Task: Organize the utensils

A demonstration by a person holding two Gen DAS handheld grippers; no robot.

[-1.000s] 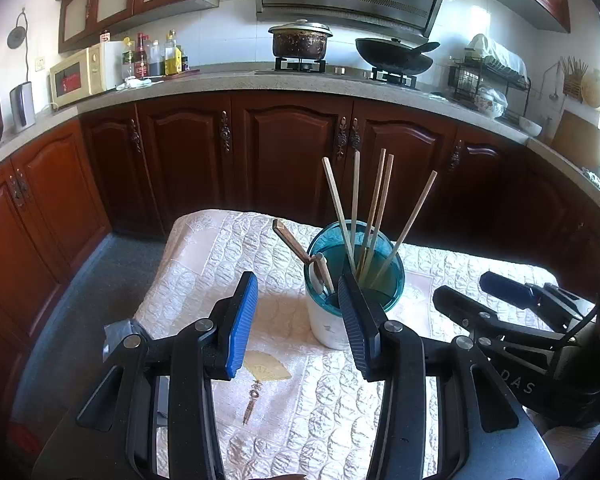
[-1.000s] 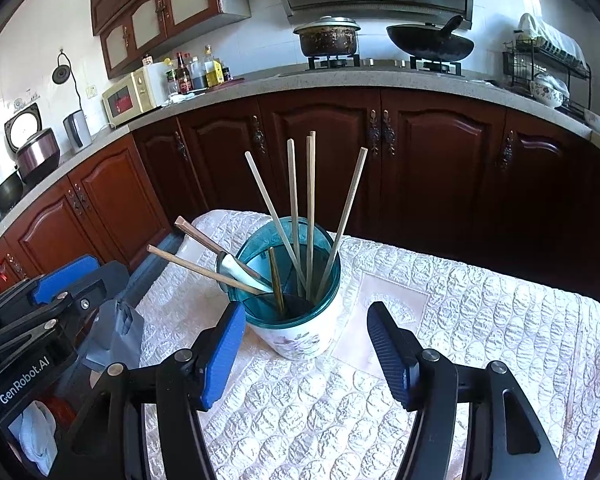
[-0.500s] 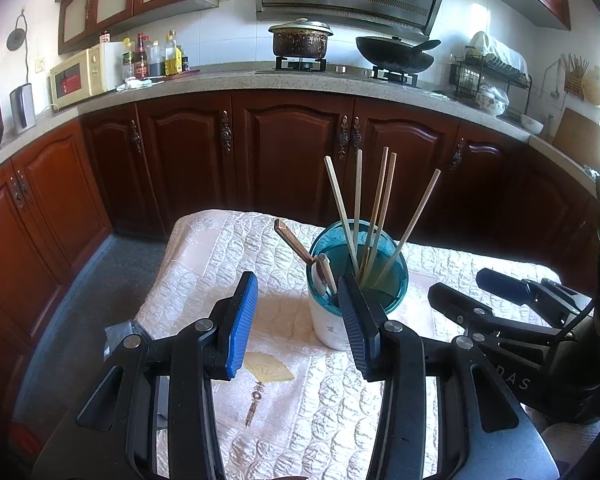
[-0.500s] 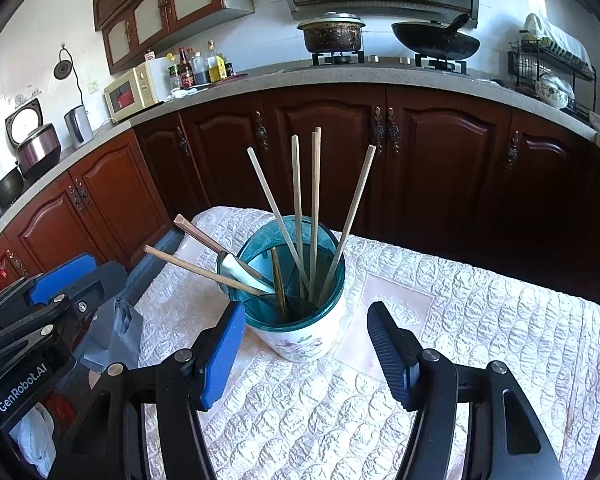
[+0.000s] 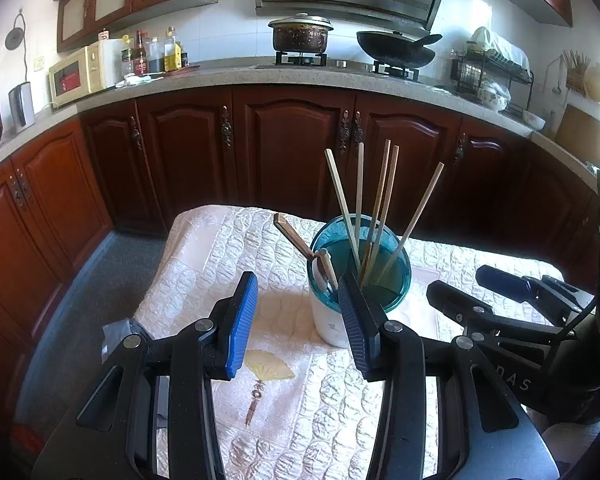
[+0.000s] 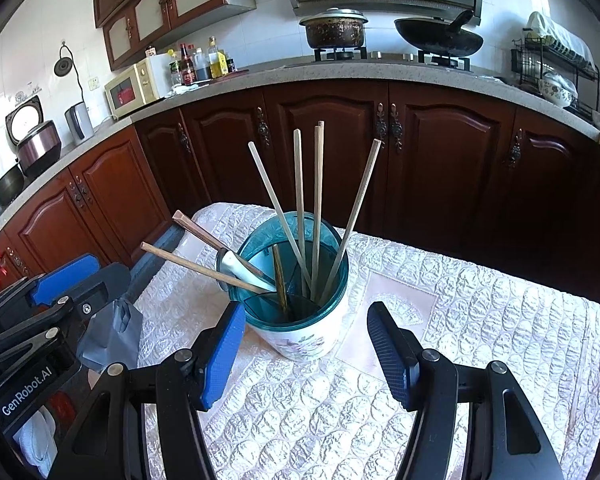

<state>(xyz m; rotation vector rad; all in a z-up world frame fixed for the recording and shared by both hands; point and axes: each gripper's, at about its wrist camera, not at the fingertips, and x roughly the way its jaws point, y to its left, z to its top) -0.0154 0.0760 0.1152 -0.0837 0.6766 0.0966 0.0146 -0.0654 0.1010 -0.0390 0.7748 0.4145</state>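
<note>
A white utensil holder with a teal rim (image 5: 332,320) (image 6: 312,340) stands on the quilted table. Several wooden chopsticks (image 5: 380,208) (image 6: 318,200) stand upright in it. A white spoon (image 6: 240,268) and two brown-handled utensils (image 6: 204,268) lean out over its left rim. My left gripper (image 5: 296,320) is open and empty, just in front and left of the holder. My right gripper (image 6: 306,348) is open and empty, its fingers either side of the holder's base in view, nearer the camera.
The table has a pale quilted cloth (image 6: 480,320) with a fan motif (image 5: 268,368). A grey object (image 6: 112,332) lies at its left edge. Dark wooden cabinets (image 5: 292,152) and a counter with stove, pots and microwave stand behind.
Both grippers have drifted slightly back and up from the holder; the view has shifted a little. The jaws stay open and the utensils have not moved.
</note>
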